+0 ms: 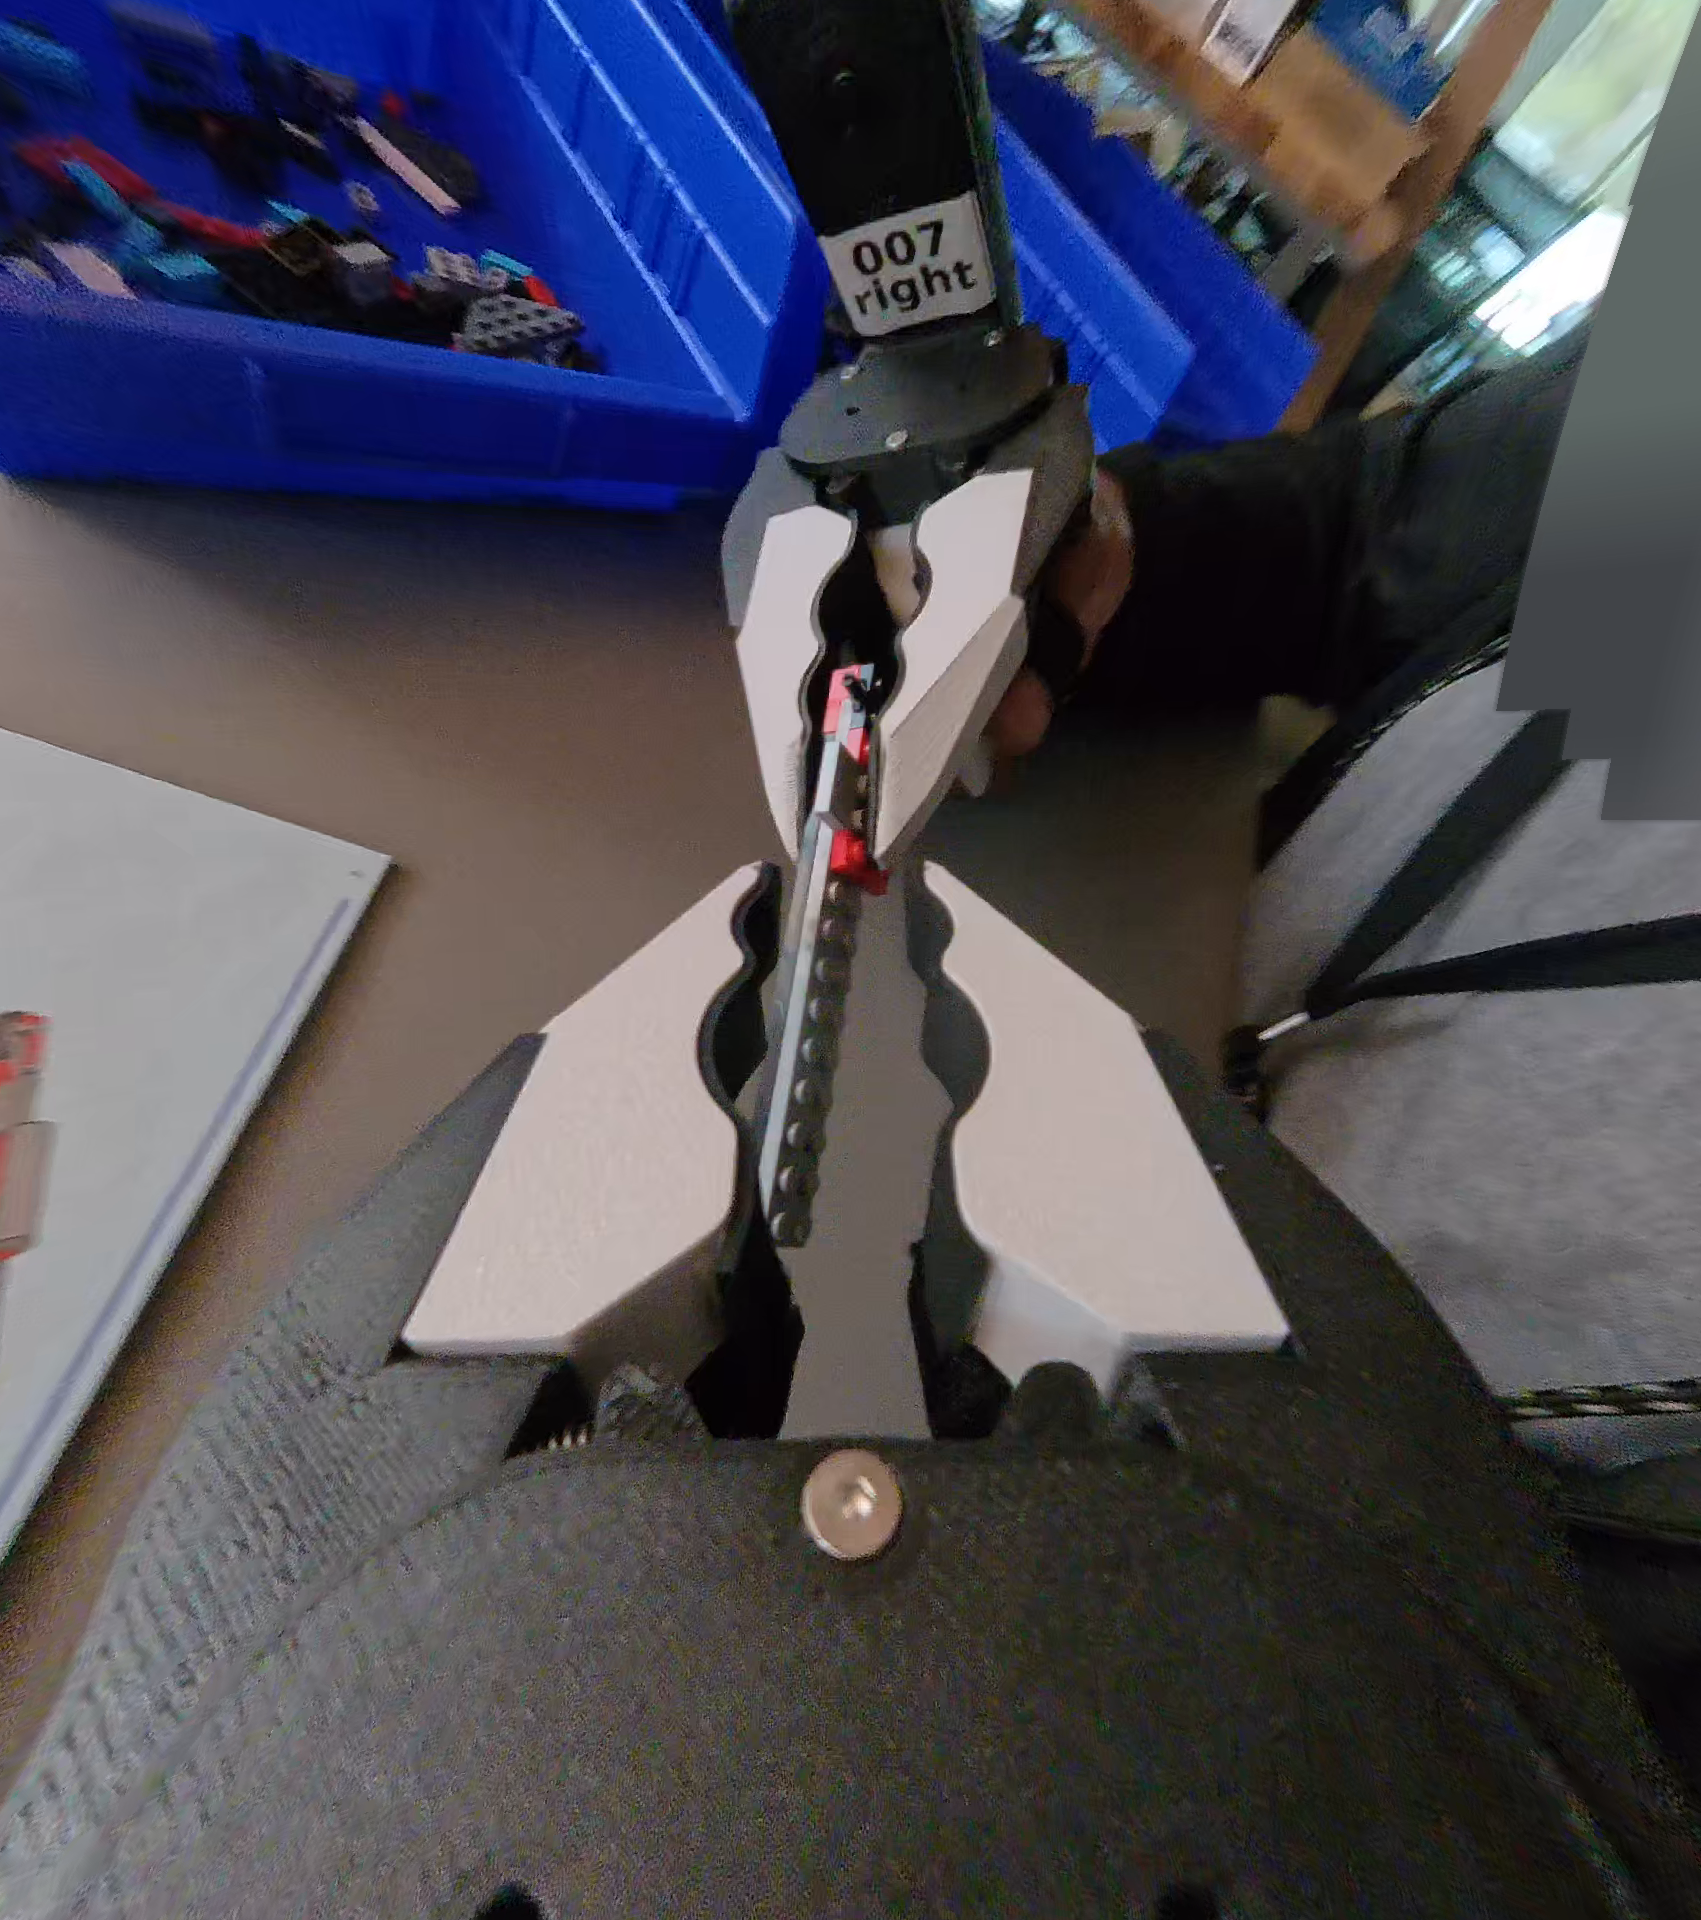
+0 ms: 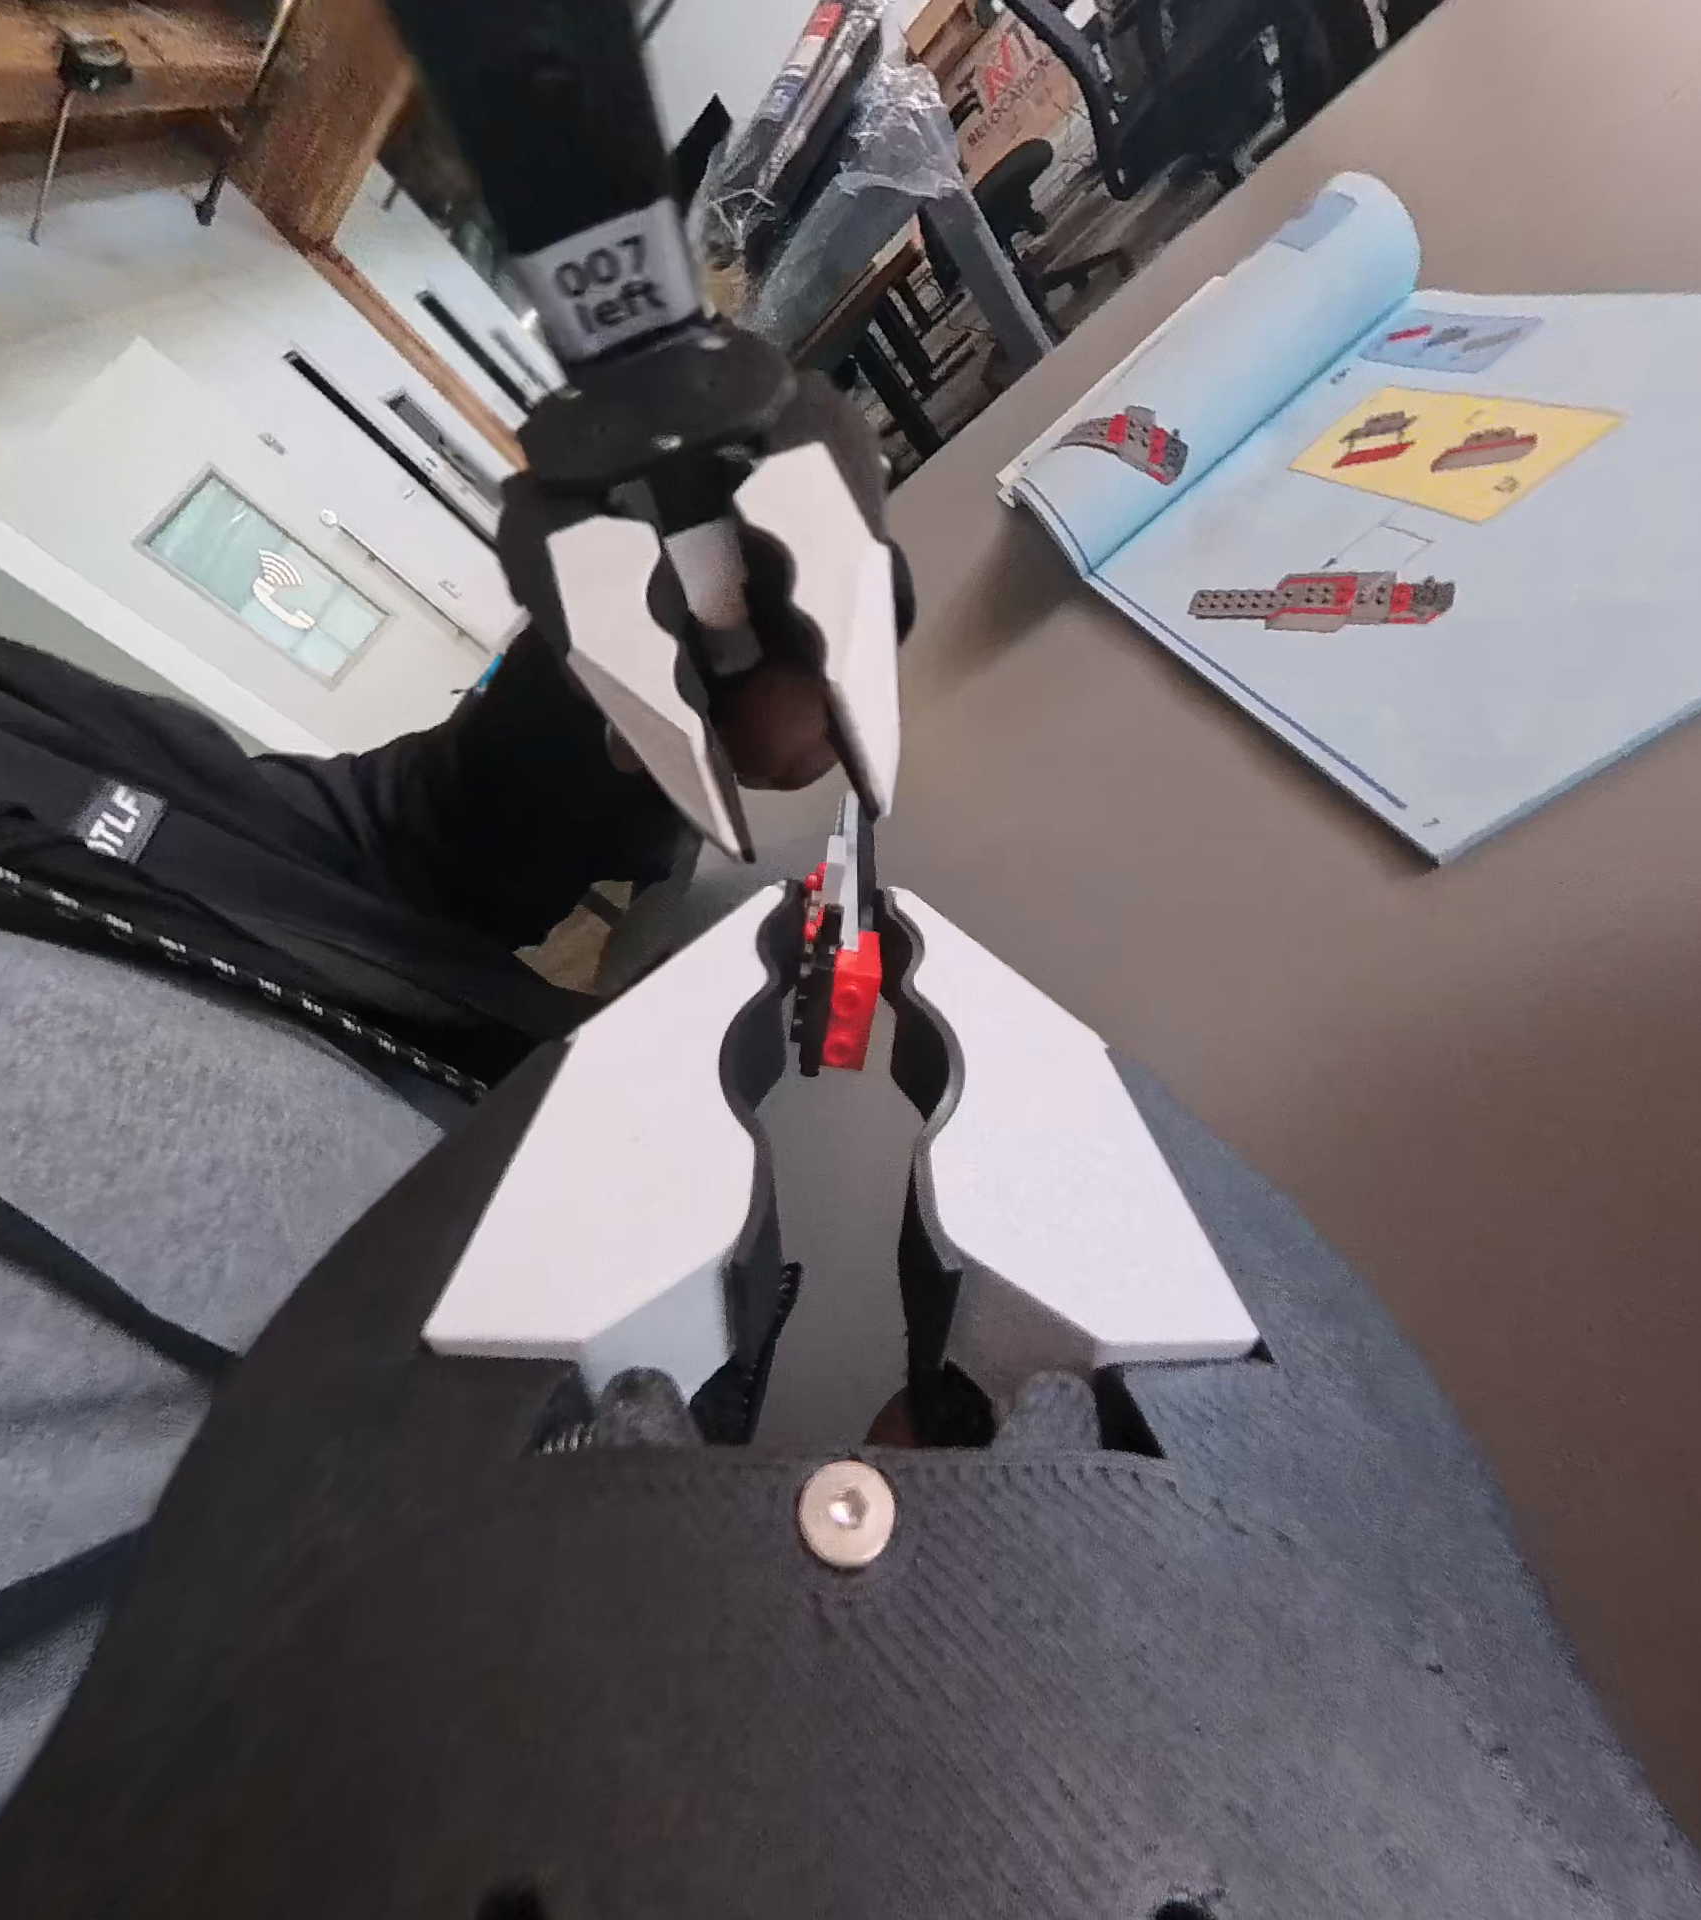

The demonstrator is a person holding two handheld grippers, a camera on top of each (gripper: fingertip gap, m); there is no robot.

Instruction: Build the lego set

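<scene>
A long grey Lego plate with red pieces (image 1: 810,1039) hangs in the air between the two grippers. My right gripper (image 2: 838,899) is shut on its end with the red brick (image 2: 851,1003). In the left wrist view the right gripper (image 1: 841,842) comes in from above, jaws pressed on that end. My left gripper (image 1: 846,883) is open. The plate's studded end lies between its fingers, leaning on the left finger (image 1: 617,1143), with a gap to the other finger. In the right wrist view the left gripper (image 2: 810,831) shows spread fingers, and the plate's tip is at one of them.
A blue bin (image 1: 306,416) of loose Lego pieces (image 1: 306,249) stands on the brown table, with a second blue bin (image 1: 1137,312) behind it. An open instruction booklet (image 2: 1448,623) lies on the table and also shows in the left wrist view (image 1: 98,935). A person's hand (image 1: 1064,623) and grey lap (image 2: 98,1091) are close. Left and right tips are no more than a few centimetres apart.
</scene>
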